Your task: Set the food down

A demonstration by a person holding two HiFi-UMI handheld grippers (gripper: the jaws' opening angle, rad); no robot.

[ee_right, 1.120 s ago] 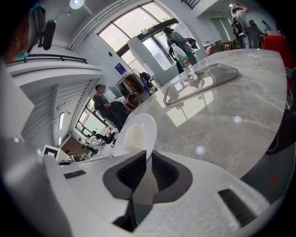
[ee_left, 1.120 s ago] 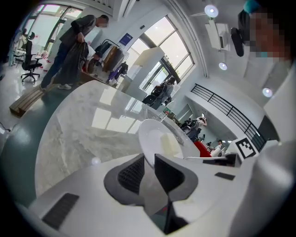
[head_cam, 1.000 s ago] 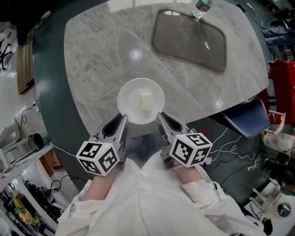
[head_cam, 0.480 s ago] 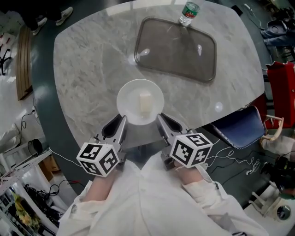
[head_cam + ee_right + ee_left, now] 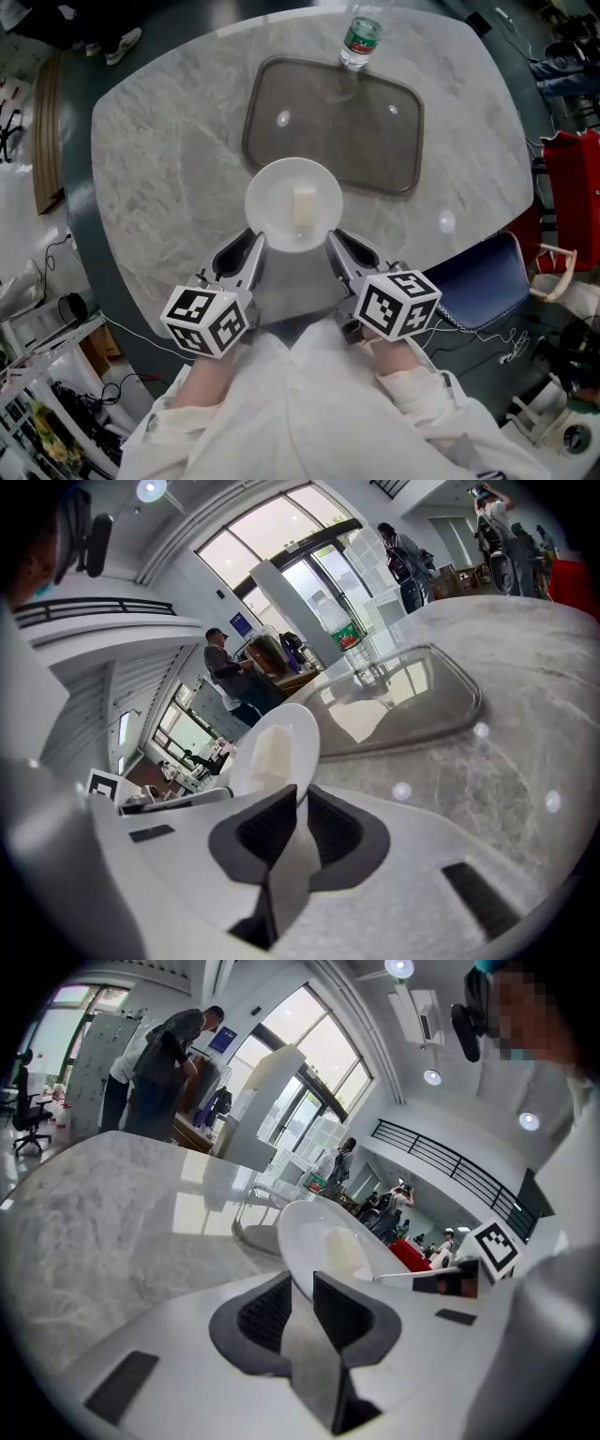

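While the head view looks down on both grippers, only the gripper views show the jaws biting: the left gripper [image 5: 251, 246] is clenched on the rim of the plate [image 5: 265, 184], and the right gripper [image 5: 339, 246] is clamped on the rim opposite. The plate is held between them over the table [image 5: 159, 159] and carries one pale block of food [image 5: 304, 203]. Ahead lies a tray [image 5: 333, 122]. A bottle [image 5: 359, 37] stands at its far rim, and whether it is inside I cannot tell. Only the gripper views catch people [image 5: 164, 1072] beyond.

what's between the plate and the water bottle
Only the dark tray, bare in the head view, lies between the white plate and the water bottle.
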